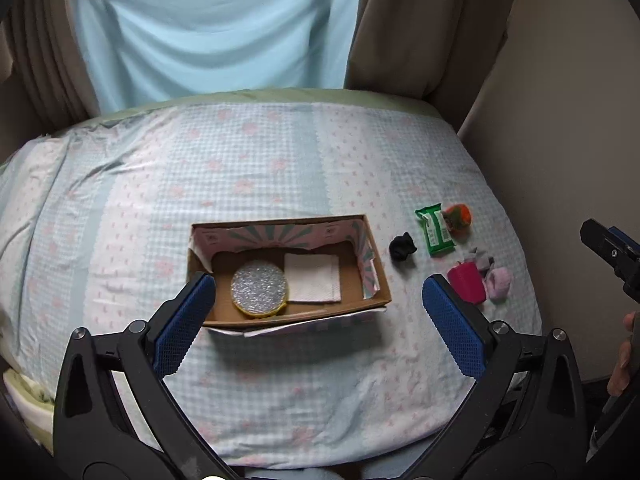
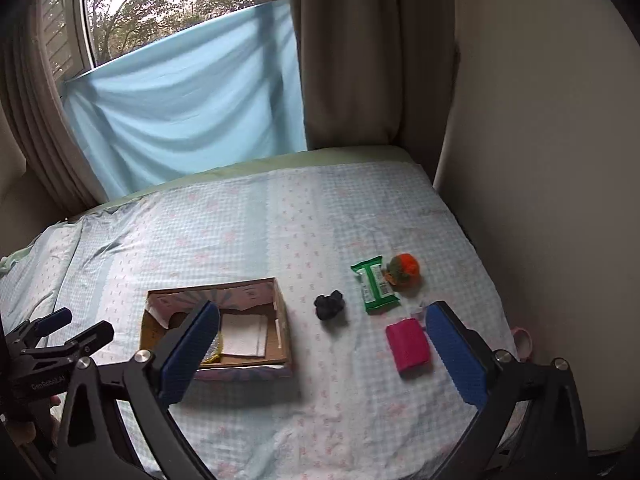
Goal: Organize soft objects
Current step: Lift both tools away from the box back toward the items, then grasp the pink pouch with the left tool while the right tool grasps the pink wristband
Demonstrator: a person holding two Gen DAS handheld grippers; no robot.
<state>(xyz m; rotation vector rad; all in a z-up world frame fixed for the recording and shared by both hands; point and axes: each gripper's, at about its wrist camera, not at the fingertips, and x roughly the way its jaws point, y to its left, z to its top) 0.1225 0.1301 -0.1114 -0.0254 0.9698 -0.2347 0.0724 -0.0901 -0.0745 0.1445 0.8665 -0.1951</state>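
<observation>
An open cardboard box (image 1: pixel 372 292) (image 2: pixel 282 320) lies on the bed and holds a round glittery sponge (image 1: pixel 259 288) and a folded white cloth (image 1: pixel 313 278) (image 2: pixel 244 334). To its right lie a black soft ball (image 1: pixel 403 246) (image 2: pixel 330 305), a green wipes pack (image 1: pixel 435 231) (image 2: pixel 374 284), an orange-green fuzzy toy (image 1: pixel 458 217) (image 2: pixel 404 269), a pink-red soft block (image 1: pixel 466 283) (image 2: pixel 408 344) and a pale pink sock (image 1: pixel 498 283). My left gripper (image 1: pixel 318 320) is open and empty above the box's near edge. My right gripper (image 2: pixel 320 354) is open and empty, near the pink-red block.
The bed (image 1: pixel 280 160) carries a pale blue checked sheet. A blue cloth (image 2: pixel 188 108) and beige curtains (image 2: pixel 344 52) hang behind it. A wall (image 2: pixel 540 160) borders the right side. A pink ring (image 2: pixel 524 340) lies at the bed's right edge.
</observation>
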